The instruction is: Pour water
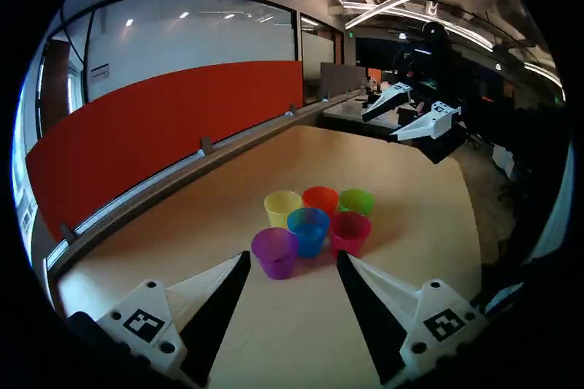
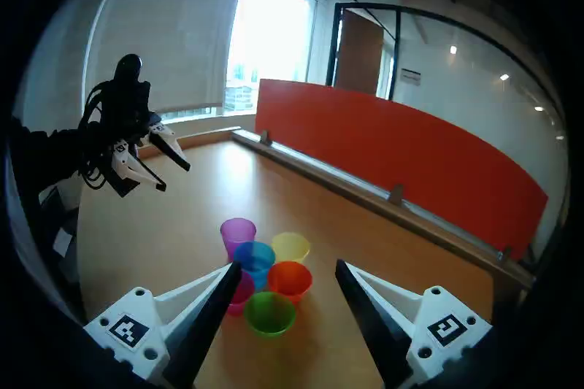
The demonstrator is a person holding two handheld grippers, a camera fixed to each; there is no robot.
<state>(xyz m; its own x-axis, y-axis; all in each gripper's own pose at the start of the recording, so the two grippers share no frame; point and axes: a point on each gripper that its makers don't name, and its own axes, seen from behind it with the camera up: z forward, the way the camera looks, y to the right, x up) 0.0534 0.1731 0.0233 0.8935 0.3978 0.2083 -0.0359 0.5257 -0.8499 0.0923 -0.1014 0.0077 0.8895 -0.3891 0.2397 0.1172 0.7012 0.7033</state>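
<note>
A cluster of cups (image 1: 330, 215) stands bunched together on the wooden counter (image 1: 409, 185). The left gripper (image 1: 292, 257) has its jaws spread, gripping nothing. The cups sit at 12 o'clock just past the tips, with the purple cup (image 1: 275, 252) nearest and the blue cup (image 1: 308, 230) behind it. The right gripper (image 2: 287, 265) also has its jaws spread and empty. In its view the green cup (image 2: 269, 314) shows between them at 6 o'clock and the orange cup (image 2: 289, 279) just beyond. A red partition (image 1: 168, 119) edges the counter.
</note>
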